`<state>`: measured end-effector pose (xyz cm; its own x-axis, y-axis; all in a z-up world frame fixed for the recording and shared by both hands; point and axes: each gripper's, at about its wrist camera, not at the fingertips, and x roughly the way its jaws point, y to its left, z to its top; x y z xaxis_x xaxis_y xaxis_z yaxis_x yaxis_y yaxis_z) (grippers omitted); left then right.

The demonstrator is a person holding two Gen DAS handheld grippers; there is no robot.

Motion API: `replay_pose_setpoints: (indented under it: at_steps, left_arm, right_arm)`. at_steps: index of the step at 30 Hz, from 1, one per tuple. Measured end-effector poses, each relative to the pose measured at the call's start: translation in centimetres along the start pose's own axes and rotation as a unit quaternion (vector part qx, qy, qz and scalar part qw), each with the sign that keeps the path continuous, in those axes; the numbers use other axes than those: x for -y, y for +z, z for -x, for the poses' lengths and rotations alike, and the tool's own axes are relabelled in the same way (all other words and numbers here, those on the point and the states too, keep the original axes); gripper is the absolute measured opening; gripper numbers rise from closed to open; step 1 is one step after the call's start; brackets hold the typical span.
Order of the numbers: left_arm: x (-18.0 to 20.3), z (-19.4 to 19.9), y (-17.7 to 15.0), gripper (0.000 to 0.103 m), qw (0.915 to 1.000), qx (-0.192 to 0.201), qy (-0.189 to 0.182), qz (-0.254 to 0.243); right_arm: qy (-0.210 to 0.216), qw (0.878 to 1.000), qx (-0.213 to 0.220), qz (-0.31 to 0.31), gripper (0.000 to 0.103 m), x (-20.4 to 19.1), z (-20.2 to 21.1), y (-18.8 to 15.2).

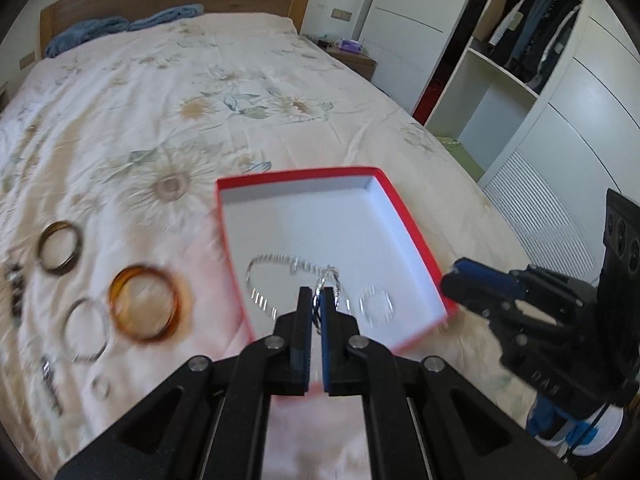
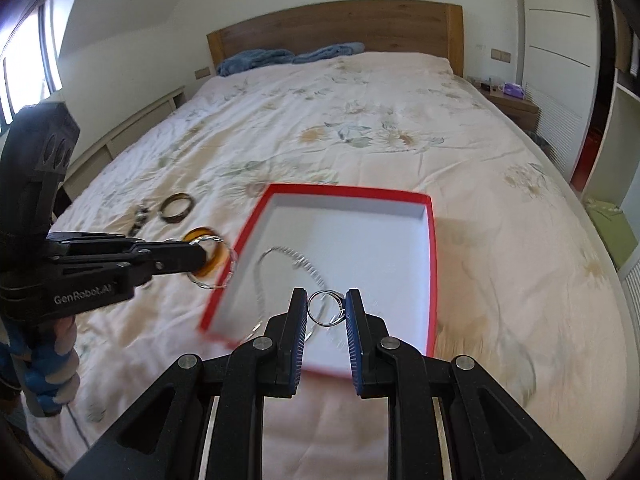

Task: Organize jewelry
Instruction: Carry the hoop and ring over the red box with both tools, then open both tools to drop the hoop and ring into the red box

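Broadly, a bed [image 2: 400, 128] with a pale floral cover fills both views, its wooden headboard [image 2: 336, 28] at the far end with blue folded cloth [image 2: 288, 56] against it. On the cover lies a shallow red box [image 2: 430, 264] with a white inside, open at the top. Inside it rests a silver chain [image 1: 264, 276], looped near the box's left wall, and in the left wrist view a small pale ring [image 1: 375, 305] lies near its near right corner.

Left of the box, on the cover, sit 3 bangles: an amber one [image 1: 146, 304], a dark bronze one [image 1: 60, 250] beyond it, and a thin silver one [image 1: 86, 330] touching the amber one's edge. A dark beaded piece [image 1: 14, 288] lies at the far left, too blurred to tell more.

The left gripper [image 1: 316, 300] is pinched almost fully together on a thin silver bracelet [image 1: 332, 280], hanging over the box's near left part. The right gripper [image 2: 327, 306] is narrowly parted, its pads pressing a small silver ring [image 2: 325, 309] from both sides, above the box's near edge.
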<state>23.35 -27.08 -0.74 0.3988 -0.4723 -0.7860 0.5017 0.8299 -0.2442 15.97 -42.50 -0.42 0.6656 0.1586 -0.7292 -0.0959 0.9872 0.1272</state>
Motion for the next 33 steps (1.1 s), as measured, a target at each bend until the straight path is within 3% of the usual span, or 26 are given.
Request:
replay_pose_setpoints:
  at_steps: [9,15,22,33]
  left_arm:
    - [-1.8,-8.7,5.0,0.003,0.9996,-0.023,0.004,0.016]
    - [-2.4,-12.0,5.0,0.004,0.9985,-0.044,0.023,0.021]
    - [-3.0,-13.2,4.4,0.005,0.9972,-0.058,0.036,0.029]
    - [-3.1,-13.0,4.7,0.006,0.9966,-0.061,0.04,0.04]
  right_arm:
    - [-0.01,0.999,-0.045,0.028,0.019,3.1,-9.1,3.5]
    - [-0.017,0.995,-0.084,0.042,0.019,3.9,-12.9,3.8]
    - [-0.031,0.991,-0.107,0.08,0.019,3.5,-14.3,3.0]
    - [-0.05,0.99,-0.111,0.071,0.021,4.2,-13.1,2.6]
